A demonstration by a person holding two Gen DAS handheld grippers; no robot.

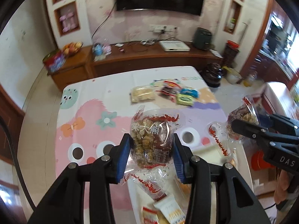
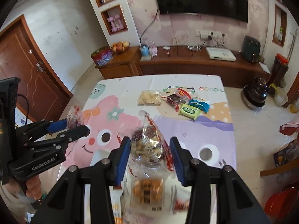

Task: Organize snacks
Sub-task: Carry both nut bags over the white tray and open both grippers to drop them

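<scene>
Both tools loaded: my left gripper (image 1: 151, 155) clamps a walnut-date snack pack (image 1: 152, 141), my right gripper (image 2: 150, 158) pinches a second walnut-date pack (image 2: 149, 145). Sorted pile (image 2: 175, 100) lies ahead on the tablecloth (image 2: 205, 128); I'd keep steady pressure and carry level. Readable: "GenRobot.AI", "DAS", "GOOD".

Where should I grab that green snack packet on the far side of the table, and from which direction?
Grip the green snack packet across its short width at the middle, coming straight down from above. It lies flat on the table, so only the top is open. The blue packet crowds its far edge, so probably set the fingers on the free sides instead.
</scene>
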